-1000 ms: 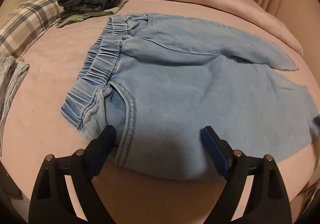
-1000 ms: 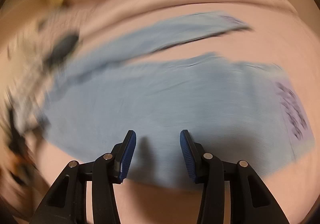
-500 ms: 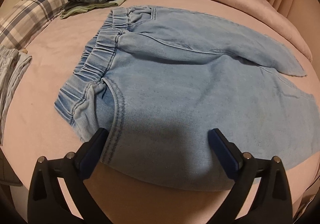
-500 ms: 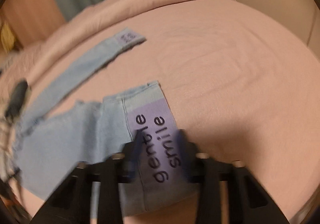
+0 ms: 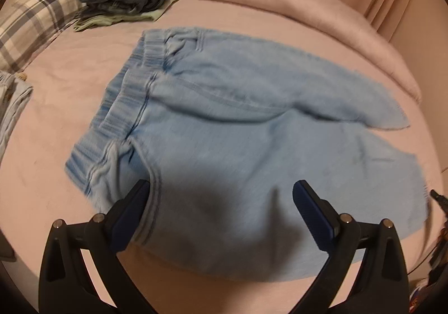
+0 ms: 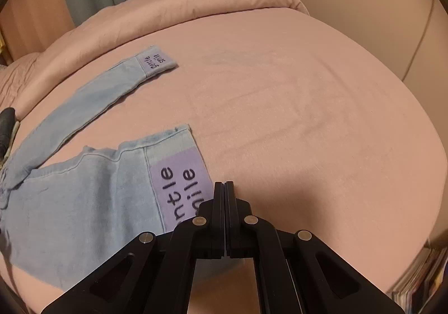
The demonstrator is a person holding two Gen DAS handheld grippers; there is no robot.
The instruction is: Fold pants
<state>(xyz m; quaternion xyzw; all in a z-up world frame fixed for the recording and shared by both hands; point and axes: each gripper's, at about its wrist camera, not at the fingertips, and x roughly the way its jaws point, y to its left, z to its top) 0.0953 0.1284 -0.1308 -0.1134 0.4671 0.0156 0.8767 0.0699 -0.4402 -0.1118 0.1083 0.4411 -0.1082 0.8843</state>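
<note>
Pants (image 5: pixel 252 129) lie flat on your bed (image 6: pixel 308 104). Left gripper (image 5: pixel 221 202) gapes wide above them, holding nothing. Right gripper (image 6: pixel 224 188) is fully closed at the cuff (image 6: pixel 179 174); grip unclear.

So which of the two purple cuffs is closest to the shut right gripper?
The larger near cuff, right beside the right gripper; the other cuff lies farther up the bed.

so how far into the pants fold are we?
Barely started. Pants lie spread flat on the bed, legs apart, no fold yet. Right gripper is shut at the near cuff; whether it pinches cloth is unclear. Left gripper is open over the waist end. All folds remain.
</note>
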